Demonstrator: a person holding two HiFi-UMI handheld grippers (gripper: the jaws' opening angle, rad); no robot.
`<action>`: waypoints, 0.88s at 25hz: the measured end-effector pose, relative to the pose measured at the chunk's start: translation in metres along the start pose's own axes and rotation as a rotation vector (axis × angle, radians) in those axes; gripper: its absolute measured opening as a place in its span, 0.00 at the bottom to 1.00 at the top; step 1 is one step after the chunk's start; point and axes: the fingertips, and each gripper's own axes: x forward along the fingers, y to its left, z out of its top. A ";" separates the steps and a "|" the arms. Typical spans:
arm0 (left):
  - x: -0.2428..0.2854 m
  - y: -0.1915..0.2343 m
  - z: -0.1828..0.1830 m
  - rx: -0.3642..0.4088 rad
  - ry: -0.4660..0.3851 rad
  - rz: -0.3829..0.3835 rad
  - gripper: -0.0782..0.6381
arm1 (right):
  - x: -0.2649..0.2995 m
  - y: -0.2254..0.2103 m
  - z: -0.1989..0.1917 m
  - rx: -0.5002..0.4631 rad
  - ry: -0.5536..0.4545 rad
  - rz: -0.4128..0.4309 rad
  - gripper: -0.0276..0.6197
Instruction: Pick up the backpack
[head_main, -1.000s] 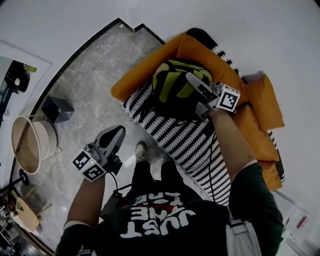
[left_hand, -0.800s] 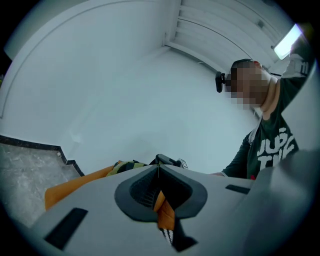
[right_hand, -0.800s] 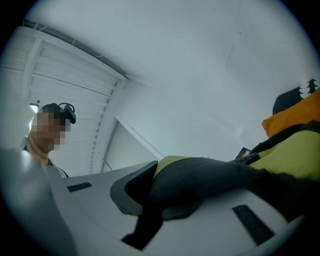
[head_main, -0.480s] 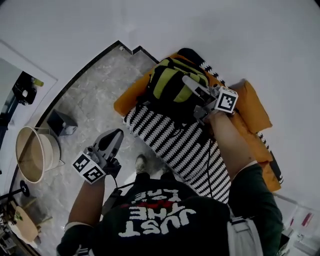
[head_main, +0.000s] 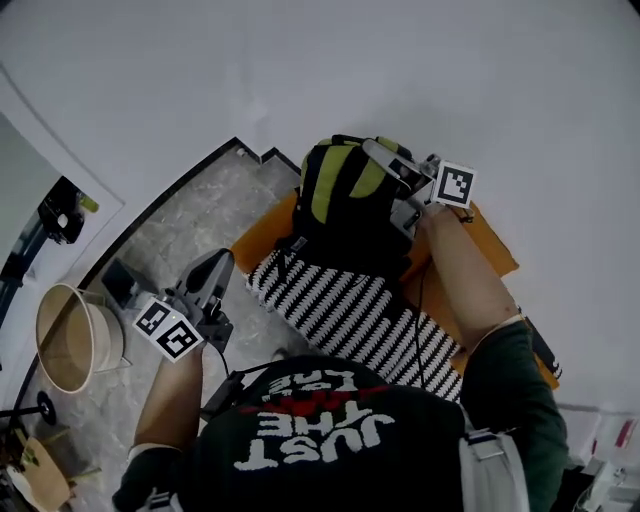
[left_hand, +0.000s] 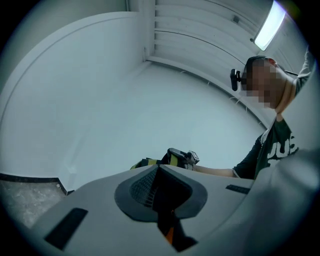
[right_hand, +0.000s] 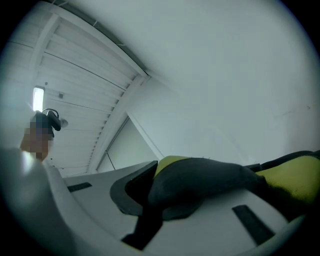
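Note:
A black and yellow-green backpack (head_main: 345, 200) hangs above the orange sofa (head_main: 268, 228), lifted off the seat. My right gripper (head_main: 380, 155) is shut on the dark handle (right_hand: 200, 182) at the backpack's top, and the yellow-green fabric (right_hand: 292, 175) shows beside its jaws. My left gripper (head_main: 220, 262) is lower and to the left, over the floor, well apart from the backpack, with its jaws together and nothing between them. In the left gripper view the backpack (left_hand: 148, 163) and the right gripper (left_hand: 181, 155) show small beyond the closed jaws.
A black-and-white striped blanket (head_main: 350, 310) covers the sofa seat below the backpack. A round wooden tub (head_main: 70, 335) and a small dark box (head_main: 118, 282) stand on the marble floor (head_main: 190, 220) at left. A white wall runs behind the sofa.
The right gripper has risen with the backpack, which now hangs clear of the sofa against the wall. The left gripper has risen too, still with nothing in it.

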 end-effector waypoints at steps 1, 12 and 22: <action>0.001 -0.003 0.006 0.012 -0.001 0.005 0.13 | -0.001 0.008 0.007 -0.011 0.000 -0.006 0.11; 0.029 -0.020 0.100 0.156 -0.019 -0.007 0.13 | 0.019 0.081 0.112 -0.197 -0.015 -0.087 0.11; 0.054 -0.074 0.211 0.241 -0.058 -0.036 0.13 | 0.040 0.189 0.236 -0.334 -0.050 -0.095 0.11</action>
